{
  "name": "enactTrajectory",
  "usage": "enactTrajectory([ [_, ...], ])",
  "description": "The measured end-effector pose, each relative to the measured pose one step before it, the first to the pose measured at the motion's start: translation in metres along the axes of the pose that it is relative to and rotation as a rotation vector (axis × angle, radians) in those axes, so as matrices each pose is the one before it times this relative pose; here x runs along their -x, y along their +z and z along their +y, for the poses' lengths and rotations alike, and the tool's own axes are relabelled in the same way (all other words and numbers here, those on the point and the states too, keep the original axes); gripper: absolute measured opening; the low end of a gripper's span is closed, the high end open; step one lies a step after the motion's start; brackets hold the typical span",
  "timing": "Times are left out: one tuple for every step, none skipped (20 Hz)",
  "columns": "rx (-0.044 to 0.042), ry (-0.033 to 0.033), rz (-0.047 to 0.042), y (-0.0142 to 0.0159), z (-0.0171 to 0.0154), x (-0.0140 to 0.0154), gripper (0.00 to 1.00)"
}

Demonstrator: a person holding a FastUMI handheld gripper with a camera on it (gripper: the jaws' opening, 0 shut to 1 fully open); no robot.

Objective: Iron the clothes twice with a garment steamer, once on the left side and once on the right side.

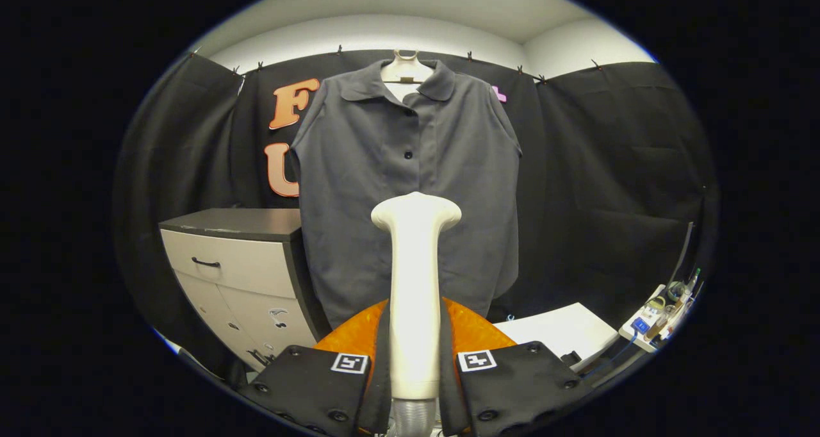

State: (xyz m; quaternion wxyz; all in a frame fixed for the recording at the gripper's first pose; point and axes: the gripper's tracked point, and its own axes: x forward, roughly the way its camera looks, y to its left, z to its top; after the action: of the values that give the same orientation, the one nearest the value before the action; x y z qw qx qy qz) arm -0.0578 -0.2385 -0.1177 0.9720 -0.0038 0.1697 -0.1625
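The gripper [414, 360] is closed on the garment steamer [415, 283]: both fingers [320, 386] press against the sides of the steamer's upright cream handle, one on each side, with the handle filling the gap between them. Each finger carries a square black-and-white marker tag [349, 362] near its inner edge. The steamer stands vertical between the fingers; its handle rises to a wider, rounded head [416, 211] at the top, and a grey ribbed section [414, 418] shows below the handle at the base. An orange body [471, 328] sits directly behind the handle, visible on both sides of it just above the fingers. Beyond the steamer head hangs the shirt [410, 187], a dark grey short-sleeved garment with a collar and a buttoned front placket, suspended on a pale hanger [406, 65] against the black cloth wall [608, 168]. The steamer head is in front of the lower middle of the shirt; whether it touches the fabric cannot be determined. To the left of the shirt stands a cabinet [230, 264] with a dark top, pale drawer fronts and dark handles; the shirt's left hem overlaps its right edge. To the right, beyond the right finger, lies a white flat surface [564, 328], and further right a small board with wired components [660, 312].
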Motion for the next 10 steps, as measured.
enactTrajectory([
  [0.00307, 0.00828, -0.01514, 0.00854, 0.00603, 0.00374, 0.37],
  [0.00321, 0.00734, -0.01413, 0.00767, 0.00583, 0.00281, 0.37],
  [0.00196, 0.00717, -0.01580, 0.00798, 0.00559, 0.00451, 0.37],
  [-0.00216, 0.00968, -0.01355, 0.00670, 0.00635, 0.00406, 0.37],
  [-0.00301, 0.01115, -0.01378, 0.00631, 0.00617, 0.00635, 0.37],
  [-0.00130, 0.00887, -0.01473, 0.00599, 0.00534, 0.00450, 0.37],
  [-0.00087, 0.00842, -0.01370, 0.00622, 0.00405, 0.00411, 0.37],
  [-0.00281, 0.00809, -0.01136, 0.00560, 0.00437, 0.00271, 0.37],
  [0.00070, 0.00837, -0.01025, 0.00560, 0.00422, 0.00217, 0.37],
  [0.00629, 0.00789, -0.01289, 0.00576, 0.00367, 0.00234, 0.37],
])
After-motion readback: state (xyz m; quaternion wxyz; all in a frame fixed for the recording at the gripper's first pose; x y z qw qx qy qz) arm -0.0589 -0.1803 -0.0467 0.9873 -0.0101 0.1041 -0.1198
